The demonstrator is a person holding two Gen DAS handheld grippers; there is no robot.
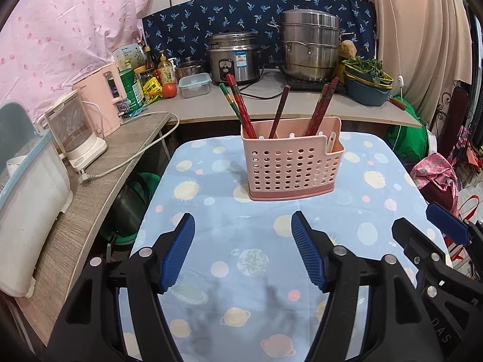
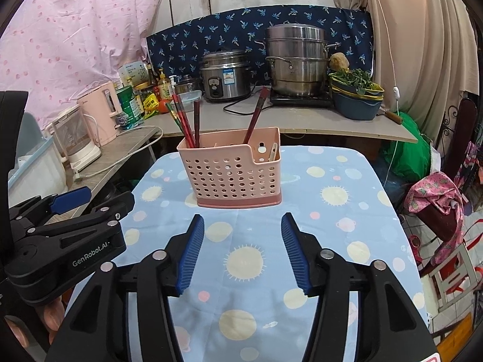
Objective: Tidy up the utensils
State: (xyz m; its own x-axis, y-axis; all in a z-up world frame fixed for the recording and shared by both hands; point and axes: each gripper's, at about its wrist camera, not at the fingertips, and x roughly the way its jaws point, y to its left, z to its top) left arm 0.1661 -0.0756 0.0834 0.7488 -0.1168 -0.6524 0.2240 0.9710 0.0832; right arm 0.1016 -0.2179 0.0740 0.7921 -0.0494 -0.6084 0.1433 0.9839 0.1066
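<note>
Left wrist view, left tongs [image 1: 243,226] open and empty, pink basket [image 1: 291,166] with chopsticks [image 1: 240,107] on desk [image 1: 211,181]; right tongs [image 2: 242,227] open, empty

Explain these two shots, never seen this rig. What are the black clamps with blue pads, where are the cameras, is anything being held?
There is no robot arm here. A person holds a two-finger clamp in each hand, and each clamp carries a wide-angle camera looking forward along its fingers. One picture comes from the left gripper, the other from the right gripper; each also catches the other gripper at its edge. Both stand open with only cloth between the blue pads, so nothing is held.

In front of them is a table under a blue planet-print cloth. On it stands a pink perforated utensil holder with red and dark chopsticks upright in the main section and a pale utensil in the small side pocket. Behind is a counter with a rice cooker and a stacked steel steamer pot.
</note>
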